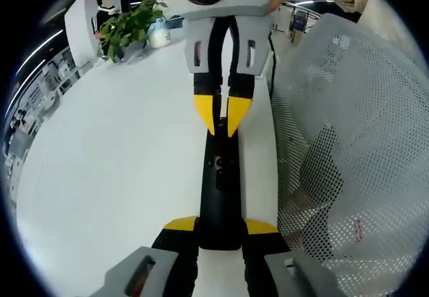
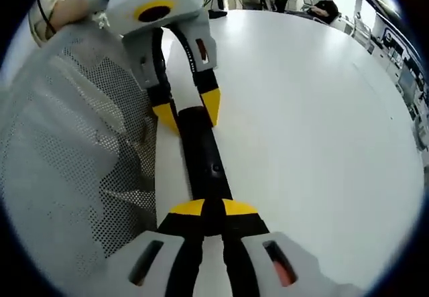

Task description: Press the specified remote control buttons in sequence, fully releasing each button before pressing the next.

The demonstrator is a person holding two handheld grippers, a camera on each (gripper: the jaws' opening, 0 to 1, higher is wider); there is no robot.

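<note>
A long black remote [image 1: 218, 183] lies lengthwise on the white table [image 1: 114, 169]. My left gripper [image 1: 220, 226] is shut on the remote's near end, one yellow tip on each side. My right gripper [image 1: 222, 128] comes in from the top, its yellow tips shut together and resting on the remote's far end. In the right gripper view, my right gripper [image 2: 213, 210] is shut, tips down on the remote [image 2: 203, 153]. Farther up, the left gripper [image 2: 188, 111] clamps the remote's other end.
White mesh fabric [image 1: 348, 143] lies along the table edge beside the remote, also in the right gripper view [image 2: 67, 143]. A potted plant [image 1: 127, 29] and a white bottle [image 1: 159, 37] stand at the far end. Seated people [image 2: 328, 5] are beyond the table.
</note>
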